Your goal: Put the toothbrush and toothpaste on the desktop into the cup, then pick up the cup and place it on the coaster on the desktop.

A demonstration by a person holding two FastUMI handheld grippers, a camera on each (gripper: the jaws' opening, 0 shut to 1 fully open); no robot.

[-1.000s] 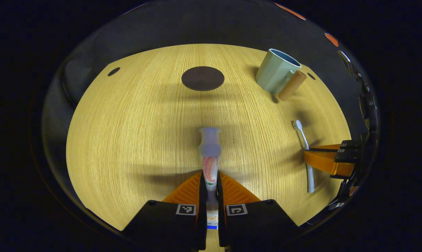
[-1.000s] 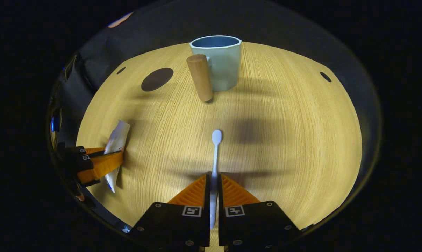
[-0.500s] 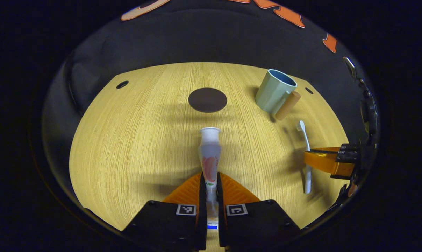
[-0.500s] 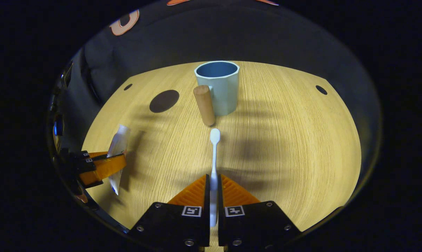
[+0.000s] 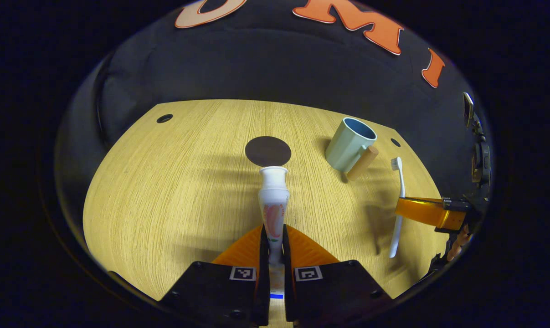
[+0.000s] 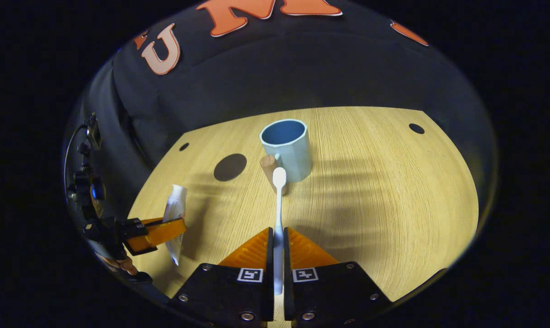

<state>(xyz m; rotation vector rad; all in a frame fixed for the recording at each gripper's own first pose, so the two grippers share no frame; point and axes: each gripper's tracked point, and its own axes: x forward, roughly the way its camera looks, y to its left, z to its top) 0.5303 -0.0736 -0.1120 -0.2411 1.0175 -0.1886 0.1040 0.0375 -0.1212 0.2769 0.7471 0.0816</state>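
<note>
Left gripper (image 5: 274, 237) clamped a white toothpaste tube (image 5: 273, 206); right gripper (image 6: 278, 239) clamped a white plastic toothbrush (image 6: 279, 214), both above the wooden desktop (image 5: 165, 191), near pale-green cup (image 6: 287, 148).

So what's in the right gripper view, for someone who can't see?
The right gripper holds a toothbrush above a wooden table, pointing toward a cup. At the left, the left gripper holds toothpaste.
</note>
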